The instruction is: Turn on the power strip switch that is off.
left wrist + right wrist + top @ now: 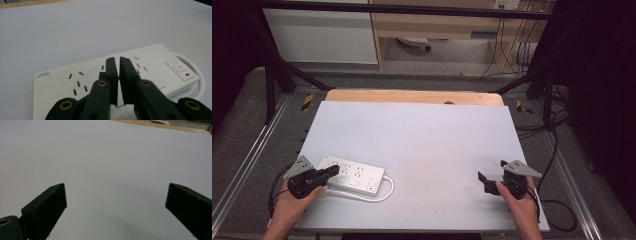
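The left gripper (333,170) sat at the near left of the table, its jaws drawn almost together with only a thin slit between them and nothing held. In the left gripper view its jaw tips (119,62) hung just above the middle of a white power strip (75,82), over the socket slots. The left hand (292,200) gripped its body from the near edge. The power strip (354,172) lay flat on the pale grey table top (422,135), long side running left to right, with a switch (179,68) and a small red mark at its right end. Its white cable (388,189) looped out from that end and curled back toward the near side.

The right gripper (493,171), held by the right hand (519,200) at the near right, was well apart from the strip. Its jaws stood wide apart over bare table (112,170), empty.
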`<state>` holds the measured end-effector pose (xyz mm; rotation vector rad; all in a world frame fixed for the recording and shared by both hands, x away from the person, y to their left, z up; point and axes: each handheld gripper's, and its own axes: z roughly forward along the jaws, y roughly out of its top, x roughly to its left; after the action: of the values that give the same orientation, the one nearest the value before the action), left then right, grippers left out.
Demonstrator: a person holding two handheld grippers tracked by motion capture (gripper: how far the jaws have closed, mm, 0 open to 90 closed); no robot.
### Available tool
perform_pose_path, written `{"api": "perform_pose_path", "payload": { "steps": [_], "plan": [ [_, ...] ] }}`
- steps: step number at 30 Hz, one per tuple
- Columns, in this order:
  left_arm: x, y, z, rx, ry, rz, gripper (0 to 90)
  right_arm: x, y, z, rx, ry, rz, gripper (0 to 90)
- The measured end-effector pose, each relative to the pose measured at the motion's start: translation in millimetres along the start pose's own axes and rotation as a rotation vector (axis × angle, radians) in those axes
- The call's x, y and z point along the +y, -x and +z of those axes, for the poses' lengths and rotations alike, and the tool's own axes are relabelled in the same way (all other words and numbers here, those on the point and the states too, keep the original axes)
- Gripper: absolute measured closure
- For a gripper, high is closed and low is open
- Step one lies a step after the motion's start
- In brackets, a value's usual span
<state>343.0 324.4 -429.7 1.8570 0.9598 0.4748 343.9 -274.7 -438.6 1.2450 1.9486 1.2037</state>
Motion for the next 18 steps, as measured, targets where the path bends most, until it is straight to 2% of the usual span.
{"api": "perform_pose_path", "payload": {
  "steps": [18],
  "plan": [
    [1.8, 2.3, -1.0, -0.009, 0.046, 0.005, 74.0, 0.1, 0.0, -0.1, 0.0, 0.0, -0.001, 3.9]
  ]
}}
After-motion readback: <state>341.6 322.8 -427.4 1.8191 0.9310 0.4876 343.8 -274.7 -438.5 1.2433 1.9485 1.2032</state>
